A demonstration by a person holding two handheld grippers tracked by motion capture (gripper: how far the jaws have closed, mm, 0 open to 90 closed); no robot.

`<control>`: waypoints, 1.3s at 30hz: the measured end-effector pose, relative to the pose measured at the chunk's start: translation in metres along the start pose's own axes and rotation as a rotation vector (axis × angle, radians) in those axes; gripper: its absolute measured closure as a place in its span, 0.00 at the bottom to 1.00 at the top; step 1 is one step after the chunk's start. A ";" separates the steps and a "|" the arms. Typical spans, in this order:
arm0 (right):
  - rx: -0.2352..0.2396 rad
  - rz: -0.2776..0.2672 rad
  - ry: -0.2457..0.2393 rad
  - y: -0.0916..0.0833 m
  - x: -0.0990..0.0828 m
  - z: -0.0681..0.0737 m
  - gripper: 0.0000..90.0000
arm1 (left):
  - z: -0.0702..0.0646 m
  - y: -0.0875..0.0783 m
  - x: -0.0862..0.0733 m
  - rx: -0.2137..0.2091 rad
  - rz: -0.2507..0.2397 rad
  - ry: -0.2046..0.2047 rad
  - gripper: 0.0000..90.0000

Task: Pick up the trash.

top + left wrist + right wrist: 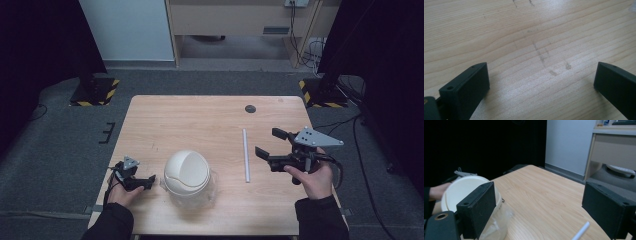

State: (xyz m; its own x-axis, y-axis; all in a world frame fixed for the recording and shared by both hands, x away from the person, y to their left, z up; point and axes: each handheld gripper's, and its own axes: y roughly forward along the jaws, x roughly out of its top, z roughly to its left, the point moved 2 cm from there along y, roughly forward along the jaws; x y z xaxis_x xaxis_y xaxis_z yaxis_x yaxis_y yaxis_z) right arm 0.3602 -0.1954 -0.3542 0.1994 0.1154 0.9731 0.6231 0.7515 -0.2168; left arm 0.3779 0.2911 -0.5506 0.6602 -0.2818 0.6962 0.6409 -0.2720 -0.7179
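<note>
At lower left of the high view the left gripper (142, 182) rests on the table (200, 120), jaws spread, just beside the white cup (186, 172) at lower centre. Right of it lies the straw (245, 155), then the right gripper (272, 142), jaws spread, empty.

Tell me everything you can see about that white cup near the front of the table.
The white cup looks like a paper cup with nested rims showing at its open mouth, possibly more than one stacked. It sits in or on crinkled clear plastic wrap on the wooden table, near the front edge, left of centre. The left tongs are close beside it, open; whether they touch cannot be told. A white straw lies apart to its right.
</note>
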 end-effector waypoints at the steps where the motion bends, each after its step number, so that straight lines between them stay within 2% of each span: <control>1: 0.004 -0.003 -0.003 0.000 0.002 0.002 0.14 | 0.000 0.000 0.000 0.000 0.000 0.000 0.00; 10: 0.034 -0.025 -0.020 0.005 0.012 0.017 0.14 | 0.000 0.000 0.000 0.001 0.000 0.000 0.00; 19: 0.069 -0.012 -0.055 0.022 0.022 0.033 0.14 | 0.000 0.000 0.000 0.001 0.000 -0.001 0.00; 22: 0.097 -0.005 -0.061 0.032 0.025 0.043 0.14 | 0.000 0.000 0.000 0.001 0.000 0.000 0.00; 27: 0.122 0.010 -0.078 0.044 0.025 0.053 0.14 | 0.000 0.000 0.000 0.001 0.000 0.000 0.00; 33: 0.149 0.054 -0.099 0.057 0.021 0.066 0.16 | 0.000 0.000 0.000 0.002 0.000 -0.001 0.00; 35: 0.162 0.054 -0.084 0.061 0.018 0.071 0.16 | 0.000 0.000 0.000 0.002 0.000 -0.001 0.00; 39: 0.169 0.066 -0.084 0.067 0.013 0.075 0.16 | 0.000 0.000 0.000 0.002 0.000 -0.001 0.00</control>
State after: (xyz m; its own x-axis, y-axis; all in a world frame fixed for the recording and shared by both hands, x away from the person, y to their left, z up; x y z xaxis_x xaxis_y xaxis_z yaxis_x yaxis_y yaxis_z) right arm 0.3481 -0.0947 -0.3507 0.1671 0.2162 0.9620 0.4738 0.8380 -0.2706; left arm 0.3778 0.2907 -0.5506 0.6608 -0.2806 0.6961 0.6416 -0.2701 -0.7179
